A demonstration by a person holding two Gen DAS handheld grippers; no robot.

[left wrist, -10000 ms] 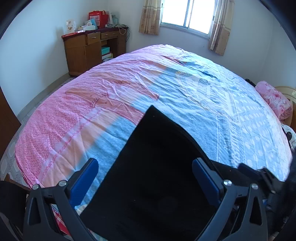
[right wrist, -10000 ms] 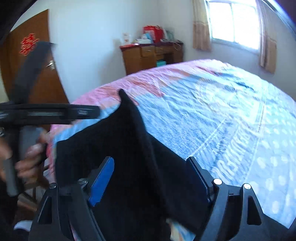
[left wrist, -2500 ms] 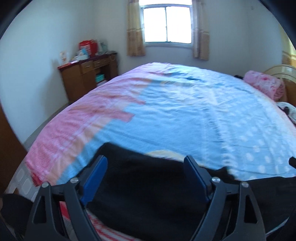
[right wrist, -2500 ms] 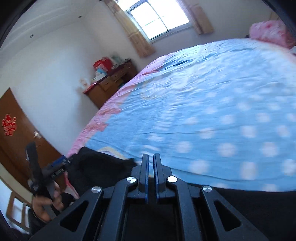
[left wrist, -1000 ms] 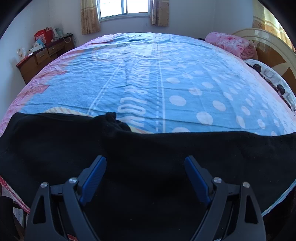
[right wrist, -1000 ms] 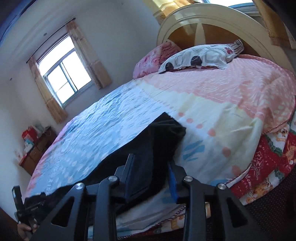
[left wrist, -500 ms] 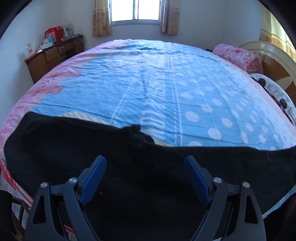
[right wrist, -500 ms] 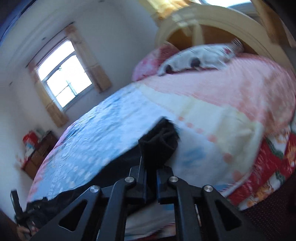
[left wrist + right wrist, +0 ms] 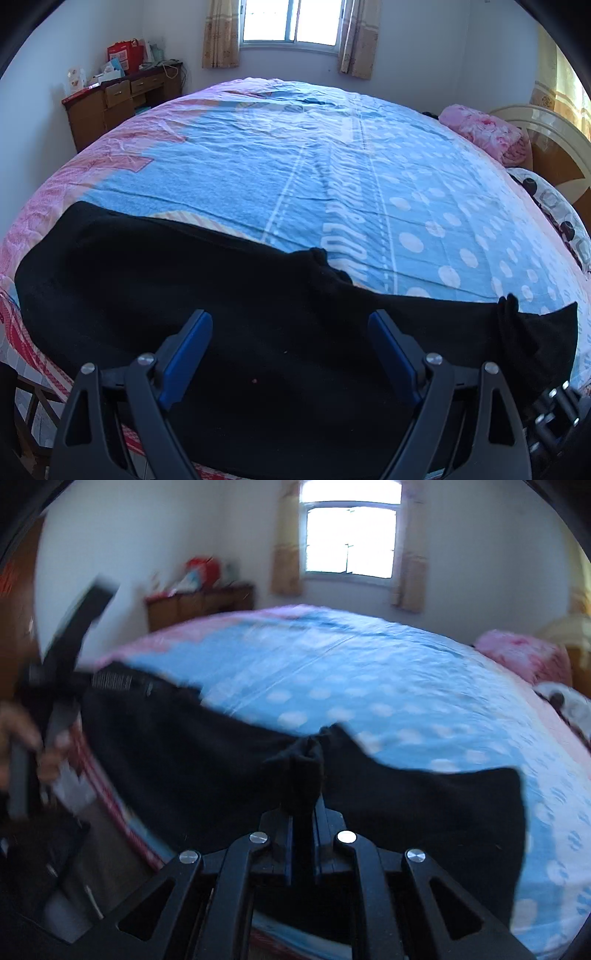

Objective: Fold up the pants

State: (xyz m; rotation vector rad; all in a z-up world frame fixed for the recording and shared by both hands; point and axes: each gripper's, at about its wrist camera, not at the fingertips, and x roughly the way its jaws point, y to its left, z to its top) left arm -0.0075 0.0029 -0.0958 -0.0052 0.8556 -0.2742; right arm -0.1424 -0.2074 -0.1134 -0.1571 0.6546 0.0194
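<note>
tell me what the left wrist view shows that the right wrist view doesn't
Only the left wrist view: the left gripper with its blue-padded jaws wide apart over the black fabric pants, gripping nothing, and the white lettering on the blue polka-dot bedspread.

Only the right wrist view: the right gripper shut on a bunched fold of the pants, and a hand holding the other gripper's handle, blurred.

Both: the pants along the bed's near edge, the bedspread, the curtained window, the brown wooden desk, and the pink floral pillow.
</note>
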